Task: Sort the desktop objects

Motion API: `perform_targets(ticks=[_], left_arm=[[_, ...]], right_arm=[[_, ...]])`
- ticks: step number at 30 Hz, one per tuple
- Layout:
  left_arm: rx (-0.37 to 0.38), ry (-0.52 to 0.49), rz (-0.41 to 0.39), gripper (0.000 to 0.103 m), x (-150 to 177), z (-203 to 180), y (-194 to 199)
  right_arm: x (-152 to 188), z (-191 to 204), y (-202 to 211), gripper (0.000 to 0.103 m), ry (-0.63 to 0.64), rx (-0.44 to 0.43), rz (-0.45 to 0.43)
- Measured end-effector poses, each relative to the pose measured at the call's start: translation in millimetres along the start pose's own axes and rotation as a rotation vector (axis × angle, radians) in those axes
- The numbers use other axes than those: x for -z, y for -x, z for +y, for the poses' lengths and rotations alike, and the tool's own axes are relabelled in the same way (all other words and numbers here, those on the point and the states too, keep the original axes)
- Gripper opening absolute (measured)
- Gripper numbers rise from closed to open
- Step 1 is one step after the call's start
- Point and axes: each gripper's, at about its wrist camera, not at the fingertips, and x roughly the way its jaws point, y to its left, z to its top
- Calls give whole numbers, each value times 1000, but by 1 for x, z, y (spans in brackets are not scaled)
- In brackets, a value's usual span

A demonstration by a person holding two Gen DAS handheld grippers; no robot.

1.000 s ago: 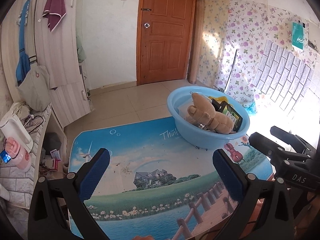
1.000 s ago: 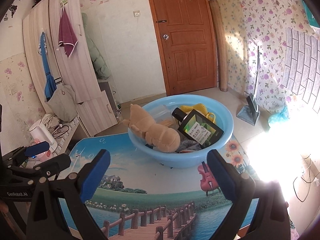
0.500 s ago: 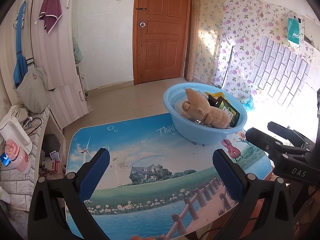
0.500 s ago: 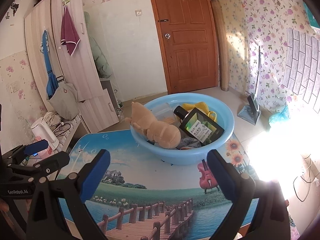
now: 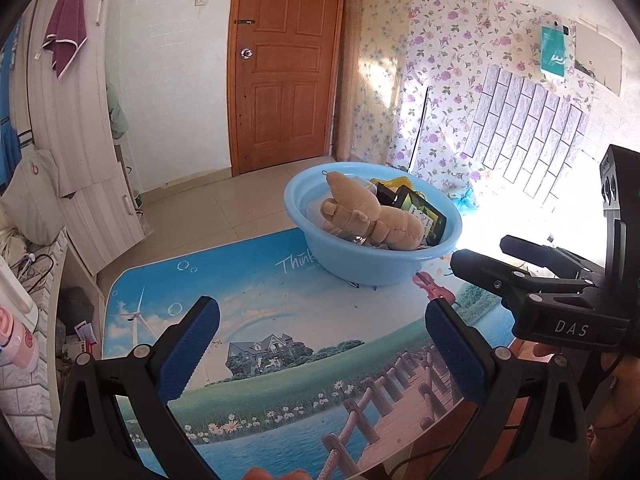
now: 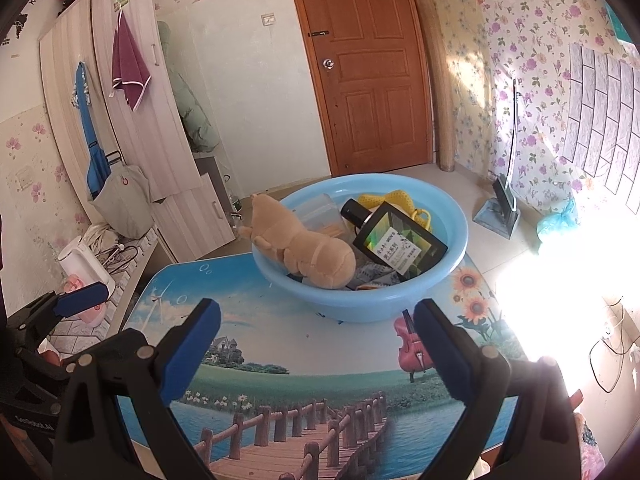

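Sunlight is pouring across a floral-papered room with a brown door [image 6: 366, 68], and a table [image 5: 280, 320] with a printed landscape top is filling the foreground. At its far edge a blue basin [image 6: 448, 276] is sitting, and that is where the desktop things are lying: a tan plush toy [image 6: 308, 246] is sprawling over the basin's left rim, a black bottle [image 6: 400, 242] with a green label is leaning just right of the toy, a clear plastic cup [image 6: 320, 214] is tucked behind the toy, and something yellow [image 6: 394, 200] is peeking out at the back. The left gripper [image 5: 320, 344] is hovering over the table on the near side of the basin, jaws spread wide, holding nothing. The right gripper [image 6: 316, 348] is hanging in front of the basin too, jaws wide apart and empty.
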Motion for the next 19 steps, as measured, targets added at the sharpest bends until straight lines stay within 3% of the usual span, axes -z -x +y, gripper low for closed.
perform_targets(ticks=[19], left_arm=[[-12,-7,5,103,4,1,-5]], right_arm=[[6,-2,-5,99,-5,-1,18]])
